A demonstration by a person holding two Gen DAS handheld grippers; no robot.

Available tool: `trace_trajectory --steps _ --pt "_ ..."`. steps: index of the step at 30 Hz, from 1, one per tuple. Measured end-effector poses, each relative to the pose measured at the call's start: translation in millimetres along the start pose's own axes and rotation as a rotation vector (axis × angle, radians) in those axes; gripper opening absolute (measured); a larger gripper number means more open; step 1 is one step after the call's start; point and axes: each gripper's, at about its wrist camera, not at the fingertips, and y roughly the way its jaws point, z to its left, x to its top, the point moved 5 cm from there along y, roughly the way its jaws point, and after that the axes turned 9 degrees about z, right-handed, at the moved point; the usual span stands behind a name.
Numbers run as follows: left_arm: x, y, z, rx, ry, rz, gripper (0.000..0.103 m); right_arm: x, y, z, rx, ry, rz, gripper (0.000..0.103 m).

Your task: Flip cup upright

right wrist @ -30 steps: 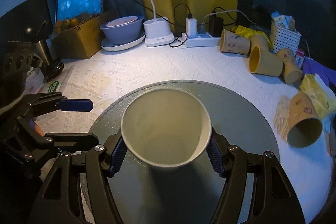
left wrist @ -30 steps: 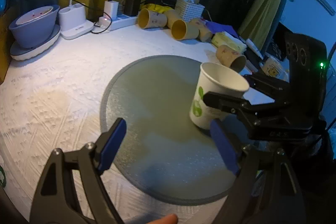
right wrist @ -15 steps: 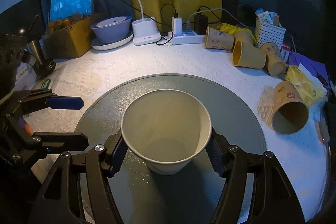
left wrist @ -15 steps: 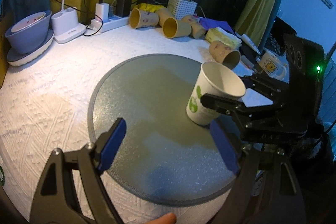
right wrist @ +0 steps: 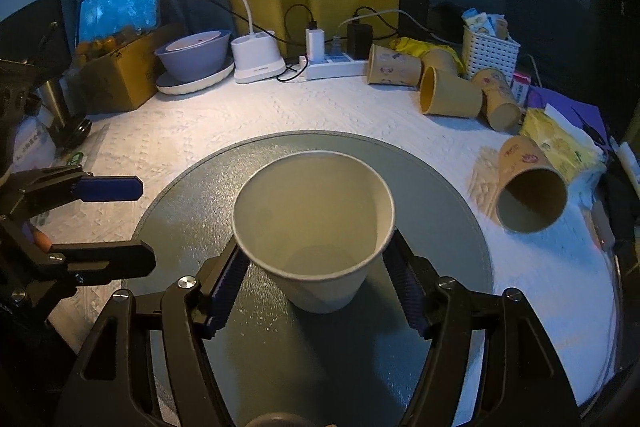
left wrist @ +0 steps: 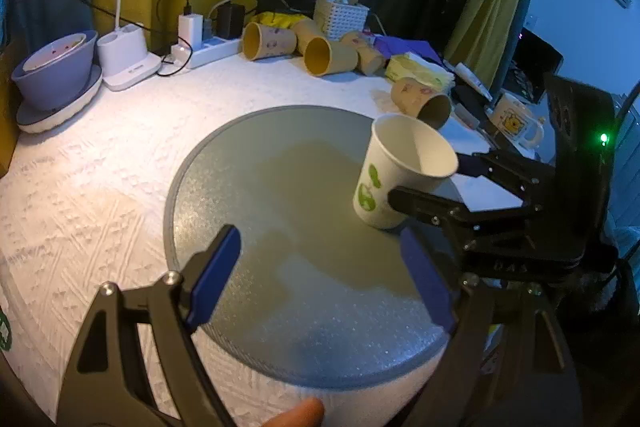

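While white paper cup (right wrist: 316,227) stands mouth-up on grey round mat (left wrist: 248,163), we see right gripper (right wrist: 316,291) jaws flanking upper wall, contact unclear; left gripper (left wrist: 320,275) jaws wide, empty. Light, crushable: we'd grip mid-wall gently.

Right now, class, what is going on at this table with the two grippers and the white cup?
The right gripper has its fingers on either side of the white paper cup, which stands mouth up on the round grey mat, leaning slightly. In the right wrist view the pads look slightly off the cup wall, so whether it is gripped or just released is unclear. The left gripper is open, holds nothing, and hangs over the mat's near side. Several brown paper cups lie on their sides toward the back and right of the table.
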Motion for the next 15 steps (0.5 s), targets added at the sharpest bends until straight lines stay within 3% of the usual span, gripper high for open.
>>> trace_trajectory --steps 15 --pt "-19 -25 -21 0.000 0.049 -0.050 0.083 -32 -32 12 -0.047 0.031 -0.022 0.073"
